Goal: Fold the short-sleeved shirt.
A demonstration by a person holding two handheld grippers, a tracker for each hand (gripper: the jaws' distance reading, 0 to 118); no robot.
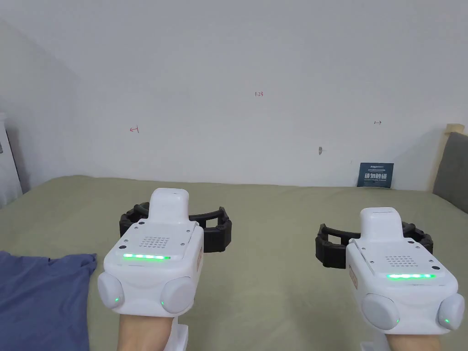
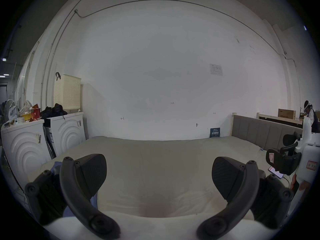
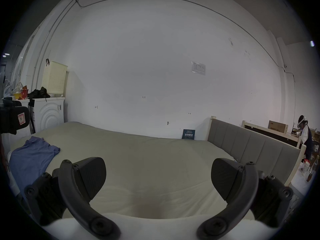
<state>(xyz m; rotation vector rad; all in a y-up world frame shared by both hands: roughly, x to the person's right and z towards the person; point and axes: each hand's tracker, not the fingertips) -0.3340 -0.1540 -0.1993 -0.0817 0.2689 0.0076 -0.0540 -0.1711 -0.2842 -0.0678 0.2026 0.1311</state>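
Hovering side by side over bed (image 1: pixel 256 283): left gripper (image 2: pixel 158 176), right gripper (image 3: pixel 158 176), both gaping wide, gripping nothing. Lying left of left gripper, apart: shirt (image 3: pixel 32 155).

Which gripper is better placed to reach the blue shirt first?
Left. The left gripper hovers open beside the blue shirt at the bed's left edge; the right gripper, also open, hovers farther away.

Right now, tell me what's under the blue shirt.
The blue shirt lies on the bed's green sheet, which shows all around it. Whatever sits directly beneath the cloth is covered, so I cannot tell.
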